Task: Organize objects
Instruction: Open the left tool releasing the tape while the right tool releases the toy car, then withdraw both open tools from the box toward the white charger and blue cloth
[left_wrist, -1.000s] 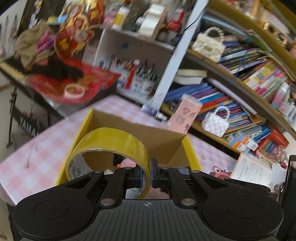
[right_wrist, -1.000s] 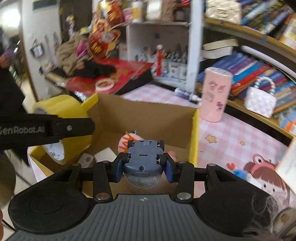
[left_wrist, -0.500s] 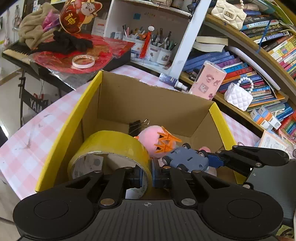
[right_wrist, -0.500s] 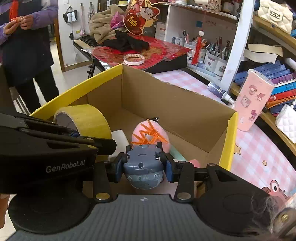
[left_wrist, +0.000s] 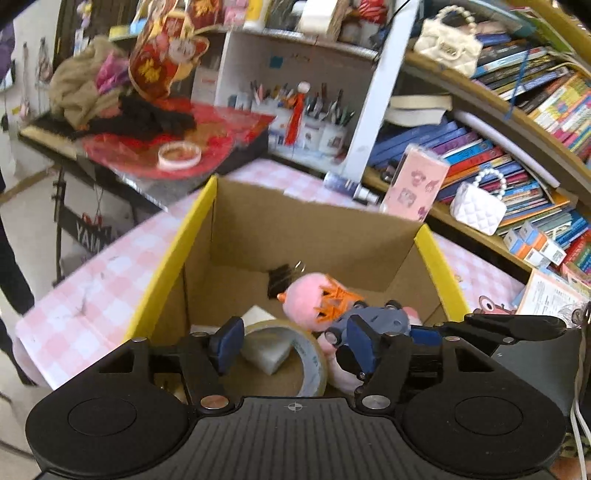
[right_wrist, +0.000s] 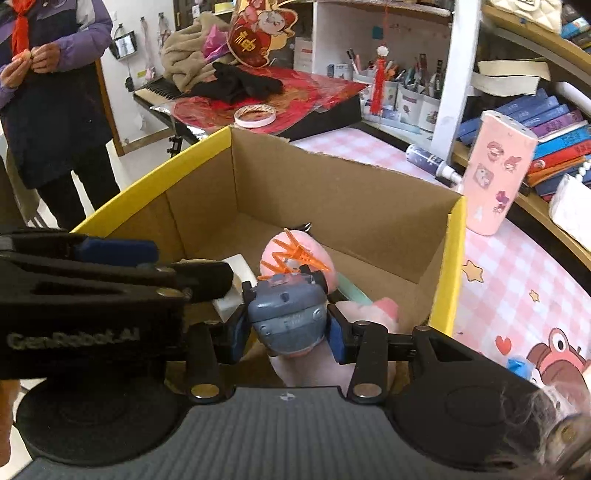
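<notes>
Gripping the blue toy car (right_wrist: 286, 314), the right gripper (right_wrist: 286, 332) tilts down into the cardboard box (right_wrist: 332, 192) on the pink checked desk (right_wrist: 517, 273). Only the left wrist view shows the yellow tape roll (left_wrist: 295, 354) lying released on the box floor at 6 o'clock below the left gripper (left_wrist: 291, 345), whose fingers (left_wrist: 227, 341) have just been opening.
</notes>
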